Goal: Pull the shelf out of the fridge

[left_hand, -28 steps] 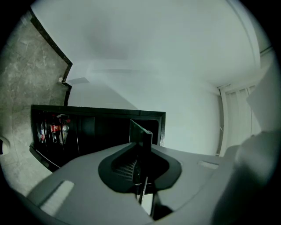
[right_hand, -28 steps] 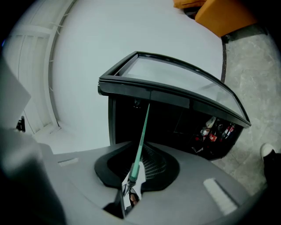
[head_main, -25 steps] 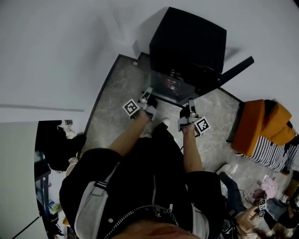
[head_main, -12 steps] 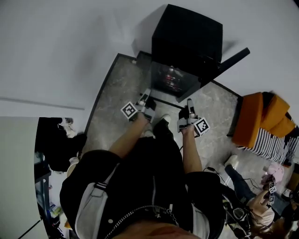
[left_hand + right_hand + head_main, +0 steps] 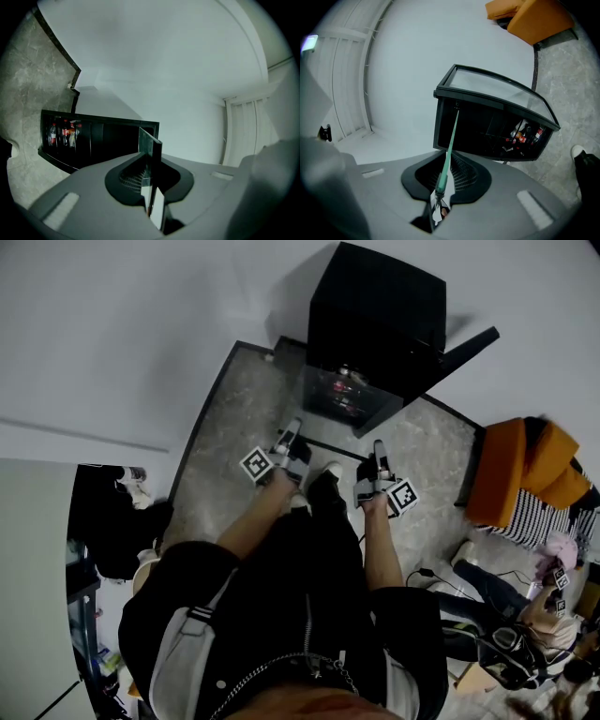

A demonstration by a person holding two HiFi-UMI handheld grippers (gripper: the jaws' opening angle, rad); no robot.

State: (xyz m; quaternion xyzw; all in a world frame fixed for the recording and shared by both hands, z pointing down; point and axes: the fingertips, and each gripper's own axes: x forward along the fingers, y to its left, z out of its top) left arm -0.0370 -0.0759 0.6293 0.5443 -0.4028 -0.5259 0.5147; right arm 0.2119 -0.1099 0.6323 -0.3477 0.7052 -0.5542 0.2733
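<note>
Between the black fridge (image 5: 375, 315) and the person's feet, the head view shows the glass shelf (image 5: 333, 447) spanning both grippers above the stone floor (image 5: 234, 427), near the fridge's open front, with bare floor to the left and an orange seat (image 5: 511, 474) to the right. Only the gripper views show the grip: the left gripper (image 5: 152, 199) pinches one shelf edge, and the right gripper (image 5: 437, 199) pinches the green-tinted opposite edge.

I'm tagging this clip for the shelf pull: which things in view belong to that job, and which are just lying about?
Part of the job:
- glass shelf, clamped edge-on in both sets of jaws
- left gripper
- right gripper
- black fridge, door open

Just lying about:
- bottles inside the fridge
- orange seat
- striped cloth
- second person on the floor
</note>
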